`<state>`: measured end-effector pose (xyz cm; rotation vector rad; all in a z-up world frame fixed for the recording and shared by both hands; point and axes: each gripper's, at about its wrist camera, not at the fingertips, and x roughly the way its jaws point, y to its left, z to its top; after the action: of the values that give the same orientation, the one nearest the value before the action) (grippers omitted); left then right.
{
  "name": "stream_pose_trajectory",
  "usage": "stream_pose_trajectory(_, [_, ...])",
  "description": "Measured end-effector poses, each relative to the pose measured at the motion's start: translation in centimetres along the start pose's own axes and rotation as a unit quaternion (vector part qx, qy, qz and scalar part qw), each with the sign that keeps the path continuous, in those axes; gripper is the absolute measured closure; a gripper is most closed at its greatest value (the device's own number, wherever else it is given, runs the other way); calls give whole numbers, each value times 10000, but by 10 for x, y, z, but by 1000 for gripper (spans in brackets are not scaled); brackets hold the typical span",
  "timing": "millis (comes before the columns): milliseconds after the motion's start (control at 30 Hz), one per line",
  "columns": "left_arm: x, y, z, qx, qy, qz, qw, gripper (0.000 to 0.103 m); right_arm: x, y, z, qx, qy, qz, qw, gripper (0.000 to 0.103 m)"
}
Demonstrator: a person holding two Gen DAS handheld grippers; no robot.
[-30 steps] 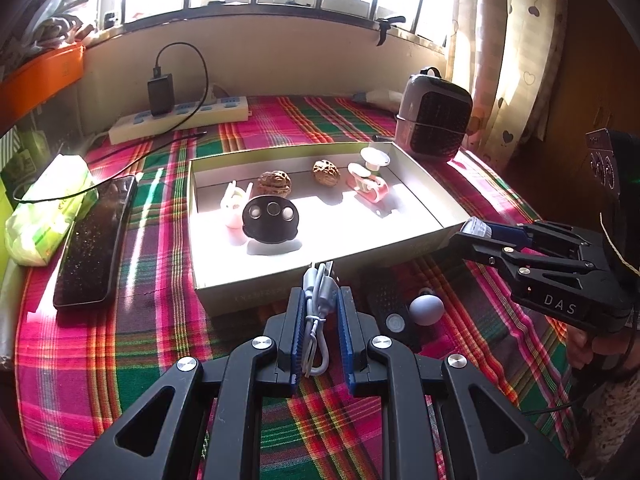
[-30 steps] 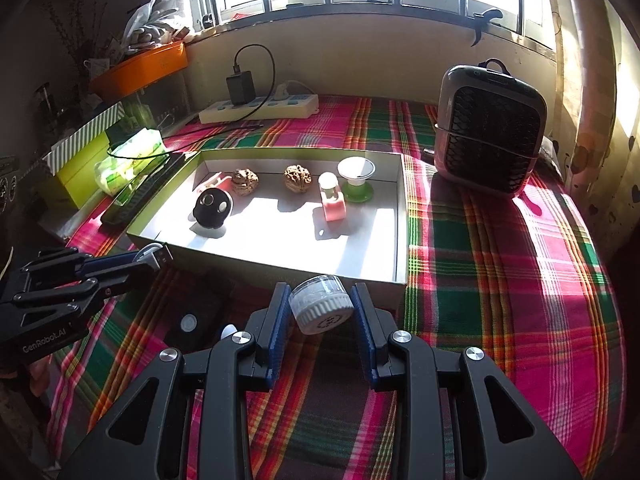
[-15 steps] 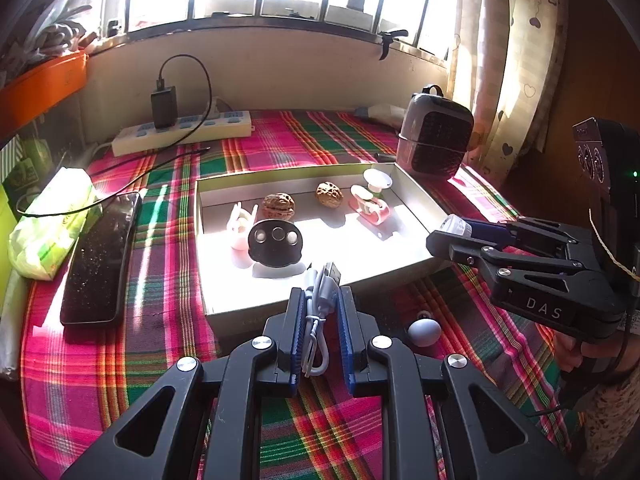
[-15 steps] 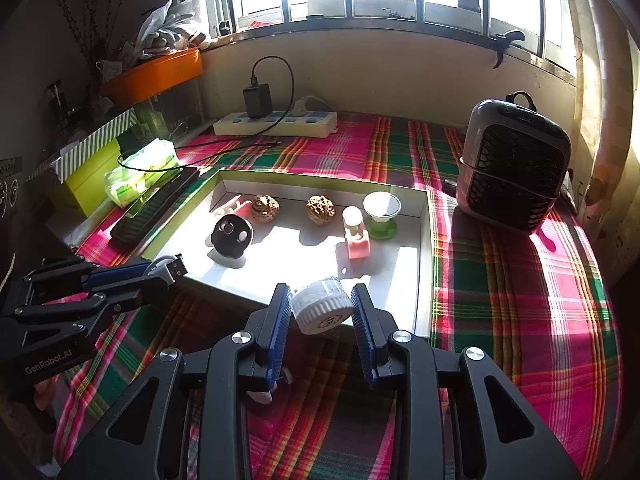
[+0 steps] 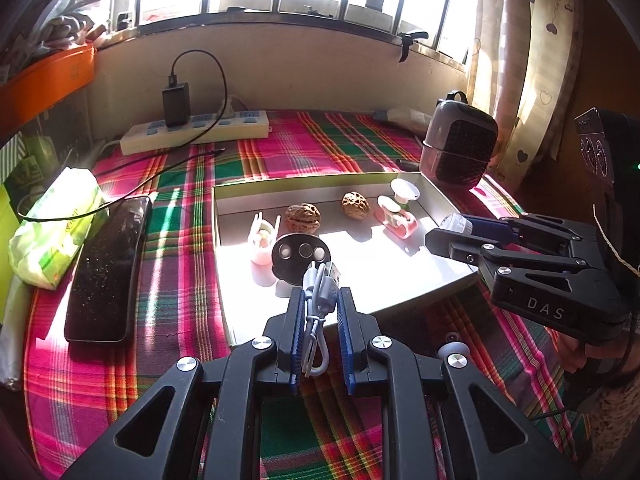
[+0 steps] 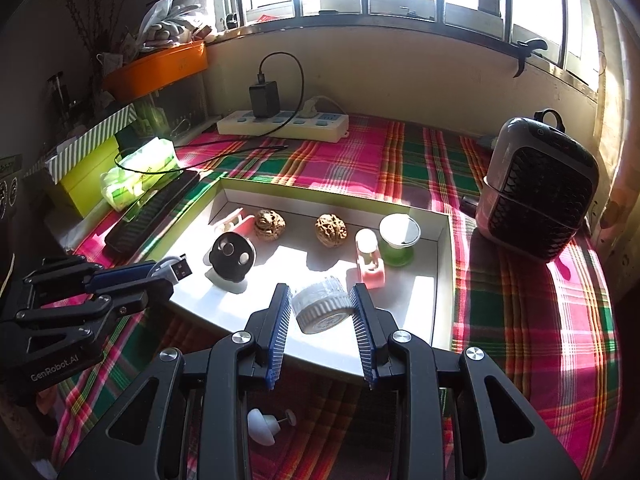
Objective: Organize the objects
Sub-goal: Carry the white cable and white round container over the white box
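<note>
My left gripper [image 5: 319,300] is shut on a folded grey USB cable [image 5: 318,300], held just over the near wall of the open box [image 5: 400,300]. In the right wrist view the same cable's plug [image 6: 182,269] sticks out of the left gripper [image 6: 160,278] at the box's left side. My right gripper [image 6: 322,312] is shut on a small white ribbed jar [image 6: 320,310] above the box's near half. Inside the box [image 6: 444,280] lie two walnuts [image 6: 270,222] [image 6: 331,229], a black round gadget [image 6: 233,258], a pink holder [image 5: 262,240], a pink dispenser [image 6: 370,262] and a green-footed cup [image 6: 398,240].
A small heater [image 6: 538,190] stands right of the box. A power strip [image 6: 282,124] with a charger lies at the back. A black keyboard-like slab [image 5: 108,268] and a green packet [image 5: 54,224] lie to the left. A white knob-shaped piece [image 6: 262,426] rests on the plaid cloth below my right gripper.
Both grippers have advanced toward the box with their loads. The box and its contents look nearer and larger; the jar now hangs over the box floor.
</note>
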<state>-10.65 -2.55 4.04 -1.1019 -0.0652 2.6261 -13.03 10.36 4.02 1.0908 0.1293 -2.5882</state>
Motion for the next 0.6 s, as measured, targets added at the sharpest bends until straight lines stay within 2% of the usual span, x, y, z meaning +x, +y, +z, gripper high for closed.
stream_pose_trajectory(600, [22, 15, 6, -169, 148, 114, 9997, 88, 40, 9, 21, -138, 208, 150, 9996, 71])
